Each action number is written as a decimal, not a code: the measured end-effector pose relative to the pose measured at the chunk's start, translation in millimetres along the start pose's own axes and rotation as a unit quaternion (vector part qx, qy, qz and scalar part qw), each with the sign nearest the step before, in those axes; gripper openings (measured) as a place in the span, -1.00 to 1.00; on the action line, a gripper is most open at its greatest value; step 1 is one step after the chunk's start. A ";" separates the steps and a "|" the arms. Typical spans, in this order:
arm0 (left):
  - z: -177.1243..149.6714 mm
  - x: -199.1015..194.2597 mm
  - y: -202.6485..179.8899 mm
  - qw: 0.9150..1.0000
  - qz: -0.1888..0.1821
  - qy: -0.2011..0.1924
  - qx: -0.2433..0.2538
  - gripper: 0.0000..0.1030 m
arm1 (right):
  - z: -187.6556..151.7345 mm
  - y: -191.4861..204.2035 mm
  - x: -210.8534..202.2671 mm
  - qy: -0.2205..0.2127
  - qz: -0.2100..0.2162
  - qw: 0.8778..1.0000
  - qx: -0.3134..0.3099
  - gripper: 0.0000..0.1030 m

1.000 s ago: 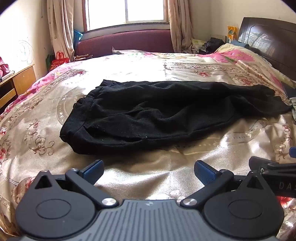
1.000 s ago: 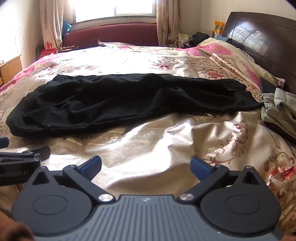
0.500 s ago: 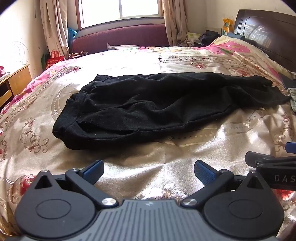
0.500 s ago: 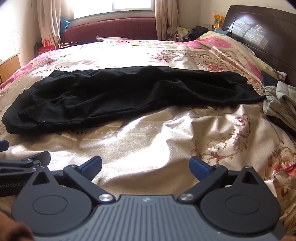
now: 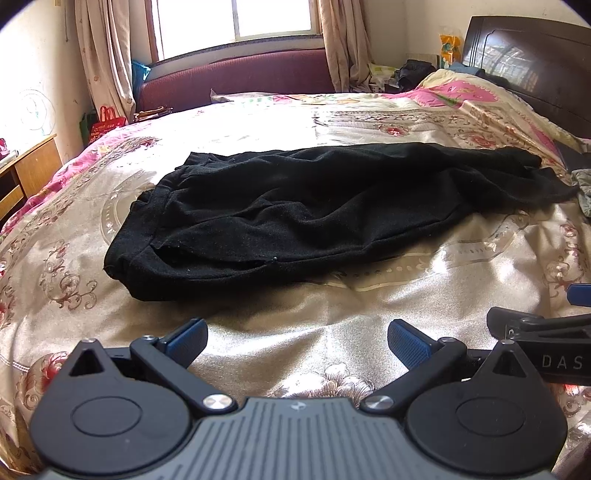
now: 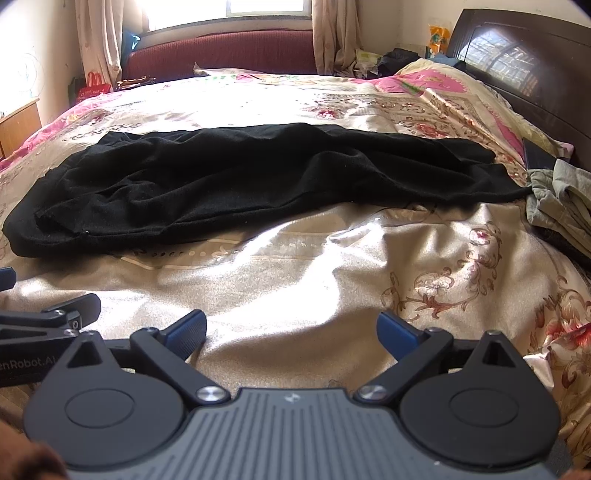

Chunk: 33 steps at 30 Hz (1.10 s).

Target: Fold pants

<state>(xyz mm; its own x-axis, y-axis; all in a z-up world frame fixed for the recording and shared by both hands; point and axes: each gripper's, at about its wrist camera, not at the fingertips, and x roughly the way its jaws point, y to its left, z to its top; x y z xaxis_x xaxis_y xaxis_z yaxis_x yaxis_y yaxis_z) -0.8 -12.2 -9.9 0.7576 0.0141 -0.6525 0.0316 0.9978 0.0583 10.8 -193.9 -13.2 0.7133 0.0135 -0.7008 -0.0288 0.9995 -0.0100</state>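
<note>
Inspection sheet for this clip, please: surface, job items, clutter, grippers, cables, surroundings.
Surface: bed with floral satin bedspread, wrinkled.
Job's things: black pants lying across the bed, waistband left, legs right, rumpled.
Clutter: grey-green garment at the right edge.
Grippers: left gripper open, empty; right gripper open, empty; both short of the pants.
Cables: nothing seen.
Surroundings: window, curtains, maroon sofa, dark headboard, wooden cabinet.
</note>
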 end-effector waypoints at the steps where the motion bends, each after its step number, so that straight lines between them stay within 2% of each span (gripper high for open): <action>1: 0.0 0.0 0.3 1.000 0.000 0.000 -0.001 1.00 | -0.3 0.5 0.1 0.000 0.000 1.000 -0.001 0.87; 33: -1.4 0.0 -3.1 1.000 0.002 -0.007 0.011 1.00 | -2.2 1.3 4.2 0.010 0.001 1.000 -0.004 0.87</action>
<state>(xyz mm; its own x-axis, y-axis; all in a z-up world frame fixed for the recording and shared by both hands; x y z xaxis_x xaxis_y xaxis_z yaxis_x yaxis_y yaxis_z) -1.9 -15.2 -11.2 0.7671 0.0178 -0.6412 0.0418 0.9961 0.0777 12.2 -192.6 -17.7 0.6988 0.0146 -0.7151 -0.0355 0.9993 -0.0143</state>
